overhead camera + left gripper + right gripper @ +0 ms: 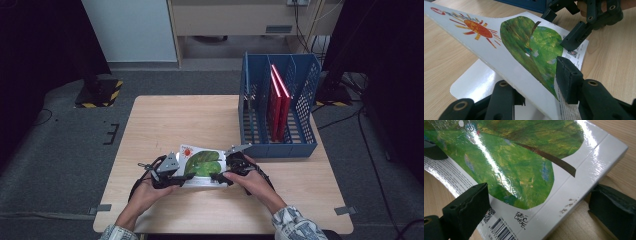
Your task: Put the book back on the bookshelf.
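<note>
Book (202, 165): picture book with a white cover, a green leaf and an orange sun, lying near the front edge of the wooden table (165, 120), just short of the blue file rack (280, 102). One edge is raised off the tabletop; the left gripper view shows the cover tilted, with its reflection-like white underside over the wood.

Left gripper (167, 172): jaws clamped on the book's near edge, one pad (567, 77) on the cover by the barcode text, the other beneath.

Right gripper (232, 167): jaws apart, straddling the spine corner. In the right gripper view one pad (471, 202) lies against the cover near the barcode, while the other (611, 207) stands off from the spine; no firm grip yet.

Rack contents: two red books (277, 100) upright in a middle slot; neighbouring slots free.

Step in hand, as judged: lifting the book off the table for shelving.

Next move, as judged: right jaws to close on the spine, then both hands to turn the book upright and carry it to a free slot, spine clear of the dividers.
</note>
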Tool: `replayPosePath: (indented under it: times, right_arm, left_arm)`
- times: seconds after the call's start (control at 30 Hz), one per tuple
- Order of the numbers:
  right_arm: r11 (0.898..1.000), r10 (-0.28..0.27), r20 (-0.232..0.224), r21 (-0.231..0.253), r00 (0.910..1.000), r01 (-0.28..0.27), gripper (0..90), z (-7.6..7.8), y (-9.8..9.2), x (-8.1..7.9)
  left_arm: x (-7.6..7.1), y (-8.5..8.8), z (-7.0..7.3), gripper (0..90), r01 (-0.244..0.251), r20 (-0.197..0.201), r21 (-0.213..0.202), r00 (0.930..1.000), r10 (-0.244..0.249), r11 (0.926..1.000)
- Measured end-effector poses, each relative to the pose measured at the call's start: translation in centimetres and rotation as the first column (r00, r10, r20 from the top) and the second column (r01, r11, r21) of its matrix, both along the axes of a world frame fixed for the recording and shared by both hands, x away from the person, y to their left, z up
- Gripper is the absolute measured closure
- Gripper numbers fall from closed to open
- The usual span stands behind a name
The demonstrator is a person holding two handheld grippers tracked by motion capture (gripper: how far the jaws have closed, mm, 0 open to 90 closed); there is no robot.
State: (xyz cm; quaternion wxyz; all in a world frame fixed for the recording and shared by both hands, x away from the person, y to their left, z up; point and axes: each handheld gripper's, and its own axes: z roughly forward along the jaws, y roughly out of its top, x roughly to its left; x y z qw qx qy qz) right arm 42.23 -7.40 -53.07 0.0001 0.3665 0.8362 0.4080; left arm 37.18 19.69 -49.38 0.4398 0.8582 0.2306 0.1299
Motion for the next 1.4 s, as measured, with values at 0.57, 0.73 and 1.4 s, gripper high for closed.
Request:
replayPosePath:
  times: [0.57, 0.73, 1.4]
  right_arm:
    - [0.998, -0.036, 0.146, -0.048, 0.9887, 0.043, 18.5, 1.5, 0.4, -0.5]
    - [0.998, -0.045, 0.156, -0.041, 0.9867, 0.052, 19.6, 1.9, 0.3, -0.5]
    - [0.998, -0.066, 0.243, 0.004, 0.9679, 0.067, 25.9, 4.2, -0.2, -1.1]
  left_arm:
    - [0.9, 1.1, -1.0, 60.6, -0.064, -0.088, -0.049, 0.9943, 0.059, 0.9968]
    - [1.1, 1.2, -1.1, 60.6, -0.078, -0.080, -0.050, 0.9941, 0.074, 0.9957]
    - [1.9, 1.6, -1.1, 60.5, -0.167, -0.023, -0.046, 0.9859, 0.166, 0.9849]
